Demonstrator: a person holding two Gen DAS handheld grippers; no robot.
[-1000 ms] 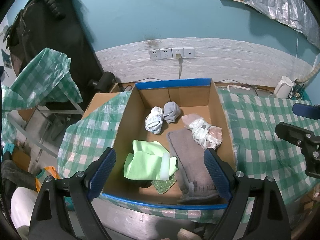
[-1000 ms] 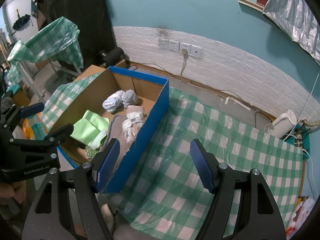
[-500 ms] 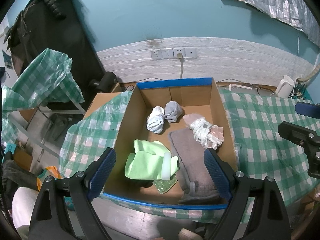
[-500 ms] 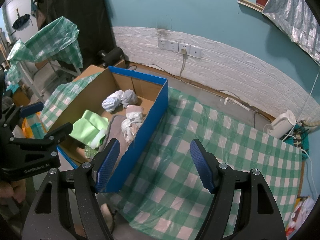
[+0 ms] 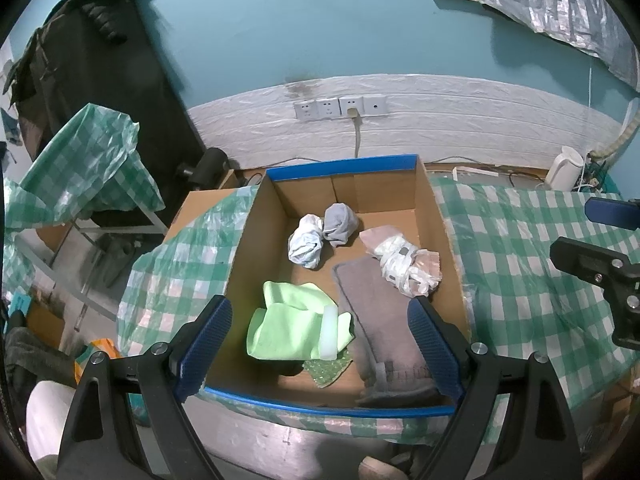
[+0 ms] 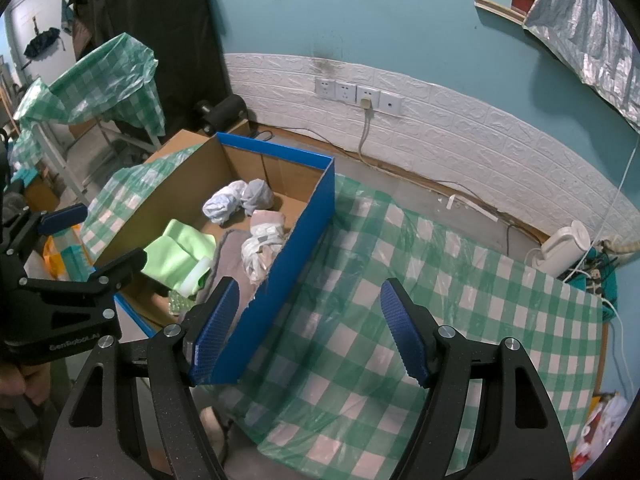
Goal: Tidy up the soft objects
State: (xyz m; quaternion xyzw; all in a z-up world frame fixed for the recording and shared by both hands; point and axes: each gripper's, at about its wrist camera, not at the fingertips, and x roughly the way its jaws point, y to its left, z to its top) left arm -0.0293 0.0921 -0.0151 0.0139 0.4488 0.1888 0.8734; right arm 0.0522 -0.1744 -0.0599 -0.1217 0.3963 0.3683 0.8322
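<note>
Hovering above box [image 5: 256,240], jaws apparently empty

White kettle [image 6: 564,246] near wall sockets [image 5: 340,107].

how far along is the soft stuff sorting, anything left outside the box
Looks nearly done: the green cloth, grey towel, two rolled sock balls and a pink-white bundle all lie inside the cardboard box. Nothing is in hand; the left gripper and right gripper are both open. No soft items show on the checkered tablecloth.
</note>
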